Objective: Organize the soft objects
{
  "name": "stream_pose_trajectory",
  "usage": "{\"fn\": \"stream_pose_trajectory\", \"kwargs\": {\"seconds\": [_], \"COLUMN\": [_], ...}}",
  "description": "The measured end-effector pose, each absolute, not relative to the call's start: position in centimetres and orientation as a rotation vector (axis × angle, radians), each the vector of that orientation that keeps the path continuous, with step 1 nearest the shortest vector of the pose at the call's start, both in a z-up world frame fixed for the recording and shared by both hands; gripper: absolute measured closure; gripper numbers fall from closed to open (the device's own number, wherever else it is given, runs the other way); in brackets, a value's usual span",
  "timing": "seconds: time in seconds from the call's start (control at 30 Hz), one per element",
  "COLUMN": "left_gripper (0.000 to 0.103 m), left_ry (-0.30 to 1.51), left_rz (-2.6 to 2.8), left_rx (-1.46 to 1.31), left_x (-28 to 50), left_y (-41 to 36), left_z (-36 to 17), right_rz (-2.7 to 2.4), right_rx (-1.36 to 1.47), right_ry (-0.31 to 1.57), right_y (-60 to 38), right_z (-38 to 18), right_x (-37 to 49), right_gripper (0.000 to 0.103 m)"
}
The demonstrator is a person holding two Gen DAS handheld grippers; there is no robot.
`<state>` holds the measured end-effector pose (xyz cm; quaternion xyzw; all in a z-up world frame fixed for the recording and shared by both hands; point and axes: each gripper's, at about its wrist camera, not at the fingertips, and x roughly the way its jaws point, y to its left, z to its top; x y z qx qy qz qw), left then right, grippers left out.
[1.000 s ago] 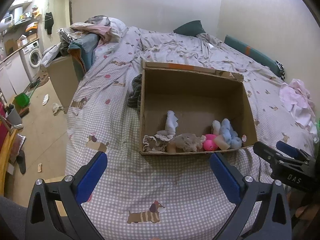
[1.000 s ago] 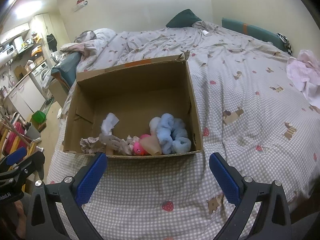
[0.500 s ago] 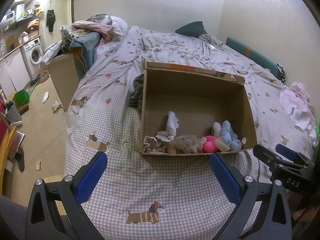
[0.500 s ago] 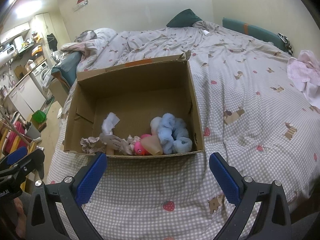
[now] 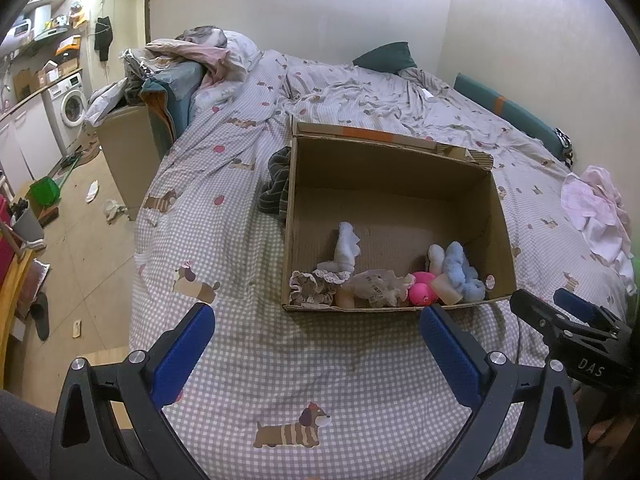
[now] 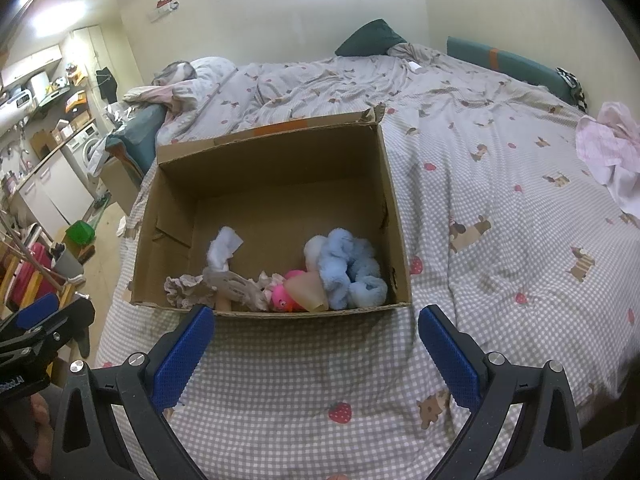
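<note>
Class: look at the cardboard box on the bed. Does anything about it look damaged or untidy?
Yes. The cardboard box has a torn, ragged far corner, and the soft toys are bunched against its near wall, leaving most of the floor bare.

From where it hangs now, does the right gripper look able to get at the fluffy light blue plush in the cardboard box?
Probably yes: the right gripper is open and empty, the cardboard box is open-topped, and nothing covers the fluffy light blue plush behind its near wall.
</note>
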<state>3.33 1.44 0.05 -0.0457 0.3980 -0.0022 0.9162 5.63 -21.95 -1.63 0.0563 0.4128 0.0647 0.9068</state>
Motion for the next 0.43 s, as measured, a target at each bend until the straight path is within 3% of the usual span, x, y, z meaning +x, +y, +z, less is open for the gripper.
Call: {"fn": "stream_pose_trajectory", "kwargs": {"seconds": [0.43], "left_gripper": [0.001], "left_ry": [0.820], "left_rz": [-0.013], "left_rx": [-0.103], "left_x": [3.33], "left_y": [1.35], "left_z": [-0.28], "right_rz": [0.149], "right_rx": [0.128], "right_ry": [0.843], "right_y": [-21.61], "right_z": [-1.22], "right_x": [5.45], "right_gripper": [0.000]}}
